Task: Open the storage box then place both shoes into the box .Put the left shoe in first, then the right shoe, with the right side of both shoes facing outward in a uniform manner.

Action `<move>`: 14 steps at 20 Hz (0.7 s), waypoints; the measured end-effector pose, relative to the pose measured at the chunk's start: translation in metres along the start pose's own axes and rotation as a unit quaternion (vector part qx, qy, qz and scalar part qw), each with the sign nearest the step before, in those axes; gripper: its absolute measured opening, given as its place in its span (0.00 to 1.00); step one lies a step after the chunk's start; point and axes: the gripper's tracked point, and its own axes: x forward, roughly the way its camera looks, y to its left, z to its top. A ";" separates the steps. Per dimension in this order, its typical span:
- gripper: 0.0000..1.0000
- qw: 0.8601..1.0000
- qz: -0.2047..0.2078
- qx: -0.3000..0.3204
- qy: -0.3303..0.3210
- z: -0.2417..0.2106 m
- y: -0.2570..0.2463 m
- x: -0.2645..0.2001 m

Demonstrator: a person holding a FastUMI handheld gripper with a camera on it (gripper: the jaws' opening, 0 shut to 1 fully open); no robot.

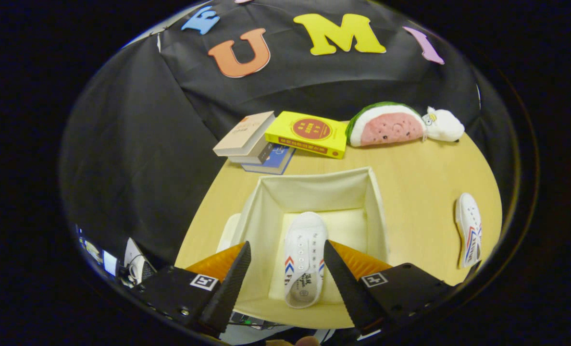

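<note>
The cream fabric storage box (372, 202) stands open on the round wooden table, just ahead of my fingers. One white canvas shoe (304, 257) with red and blue chevrons lies inside it on the box floor, toe pointing away from me. My gripper (285, 252) hovers above the box, open, with the shoe showing between the fingertips but not touched by them. The second white shoe (469, 229) lies on its side on the table to the right of the box, apart from it.
Beyond the box lie a stack of books (252, 139) and a yellow book (309, 133). A watermelon plush (386, 125) and a small white plush (443, 125) sit at the far right. The table edge (204, 206) curves close on the left.
</note>
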 end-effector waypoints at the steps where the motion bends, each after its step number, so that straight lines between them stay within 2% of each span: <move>1: 0.95 1.000 -0.004 -0.008 -0.013 0.005 -0.008 -0.012; 7: 0.96 0.994 -0.042 -0.042 -0.096 0.031 -0.090 -0.089; 14: 0.96 0.987 -0.106 -0.007 -0.120 0.024 -0.233 -0.149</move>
